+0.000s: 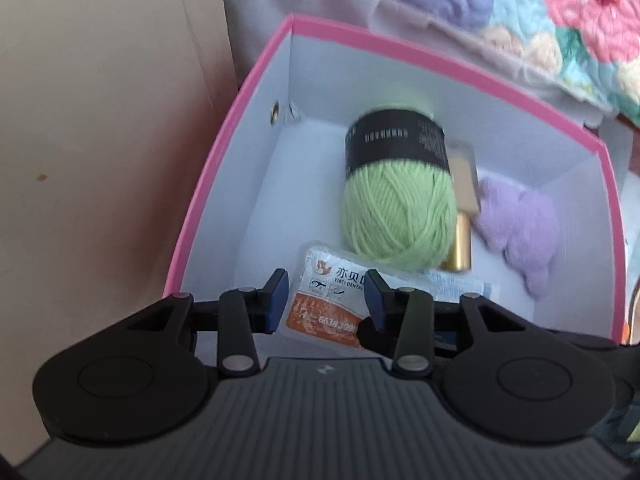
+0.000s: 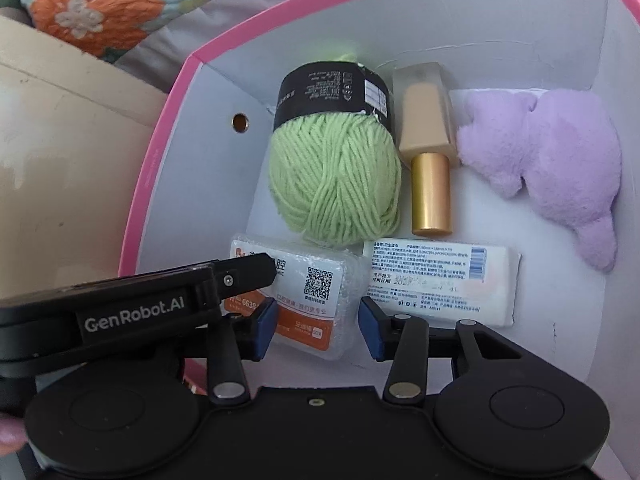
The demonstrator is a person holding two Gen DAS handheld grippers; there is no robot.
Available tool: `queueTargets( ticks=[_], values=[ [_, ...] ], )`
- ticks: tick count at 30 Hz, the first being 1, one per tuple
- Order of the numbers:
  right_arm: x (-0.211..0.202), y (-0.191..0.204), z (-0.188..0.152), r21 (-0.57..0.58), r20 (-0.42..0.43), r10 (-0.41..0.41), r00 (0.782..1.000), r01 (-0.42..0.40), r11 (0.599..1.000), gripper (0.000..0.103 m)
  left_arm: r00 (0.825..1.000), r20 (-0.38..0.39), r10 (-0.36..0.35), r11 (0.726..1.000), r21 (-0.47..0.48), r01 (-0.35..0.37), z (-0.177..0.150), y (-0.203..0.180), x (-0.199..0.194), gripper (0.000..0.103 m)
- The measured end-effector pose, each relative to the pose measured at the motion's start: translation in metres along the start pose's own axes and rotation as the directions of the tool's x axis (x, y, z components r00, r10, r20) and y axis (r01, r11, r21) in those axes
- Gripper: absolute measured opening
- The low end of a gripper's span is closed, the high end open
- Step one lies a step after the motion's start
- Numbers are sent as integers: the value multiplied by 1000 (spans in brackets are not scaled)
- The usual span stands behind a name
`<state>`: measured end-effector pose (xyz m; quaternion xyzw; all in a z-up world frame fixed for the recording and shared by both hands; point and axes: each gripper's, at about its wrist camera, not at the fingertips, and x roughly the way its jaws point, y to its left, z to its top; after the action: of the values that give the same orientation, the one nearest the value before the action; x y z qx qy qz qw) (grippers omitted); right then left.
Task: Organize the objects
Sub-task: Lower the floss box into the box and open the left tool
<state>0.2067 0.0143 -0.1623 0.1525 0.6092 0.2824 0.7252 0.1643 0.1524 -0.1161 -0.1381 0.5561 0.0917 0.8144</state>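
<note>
A white box with a pink rim [image 1: 216, 196] [image 2: 155, 184] holds a green yarn ball [image 1: 400, 208] [image 2: 336, 184], a gold-capped foundation bottle [image 2: 428, 128], a purple plush [image 1: 520, 228] [image 2: 560, 160] and a white wipes pack [image 2: 440, 280]. At its near left lies a clear dental floss pack [image 1: 324, 304] [image 2: 316, 292] with an orange label. My left gripper [image 1: 327, 300] is down inside the box, pads against the floss pack's left part. One of its fingers [image 2: 256, 270] crosses the label in the right wrist view. My right gripper [image 2: 318, 328] hovers open over the pack's near edge.
A beige surface [image 1: 100, 120] stands against the box's left side. A floral quilt [image 1: 580, 20] [image 2: 80, 4] lies behind the box. A person's fingertip [image 2: 8, 436] shows at the lower left edge. Bare box floor remains at the far left and near right.
</note>
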Motion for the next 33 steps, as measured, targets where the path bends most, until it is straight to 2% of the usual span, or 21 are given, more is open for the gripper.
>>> queueTargets(
  ticks=[3, 5, 7, 9, 13, 16, 18, 23, 33],
  values=[
    [0, 3, 1, -28, 37, -6, 999, 7, 1000, 48, 999, 38, 15, 1000, 20, -16, -2, -4, -6, 44],
    [0, 1, -1, -26, 60, 42, 997, -41, 999, 48, 997, 66, 44, 999, 23, -46, -2, -8, -11, 47],
    [1, -4, -1, 4, 47, 86, 995, -86, 996, 47, 995, 81, 58, 998, 25, -60, -4, -11, -19, 48],
    [-7, -3, -1, -5, 61, 69, 996, -68, 998, 48, 995, 83, 55, 998, 27, -58, -5, -12, -26, 49],
    [-43, 3, -6, -76, 98, 58, 993, -50, 996, 49, 996, 82, 47, 998, 46, -51, -6, -12, -39, 52],
    [-71, 13, -10, -125, 78, -6, 997, 16, 992, 49, 998, 57, 33, 997, 72, -37, -12, -16, -53, 55],
    [-95, 14, -17, -132, 47, -5, 999, 12, 991, 49, 998, 52, 20, 996, 88, -24, -17, -18, -67, 59],
    [-151, 26, -37, -222, 63, -12, 998, 26, 975, 54, 999, 43, 13, 987, 156, -20, -32, -30, -105, 64],
    [-221, 51, -74, -348, 94, -16, 995, 48, 936, 55, 992, 129, 8, 942, 333, -51, -66, -58, -186, 70]
  ],
)
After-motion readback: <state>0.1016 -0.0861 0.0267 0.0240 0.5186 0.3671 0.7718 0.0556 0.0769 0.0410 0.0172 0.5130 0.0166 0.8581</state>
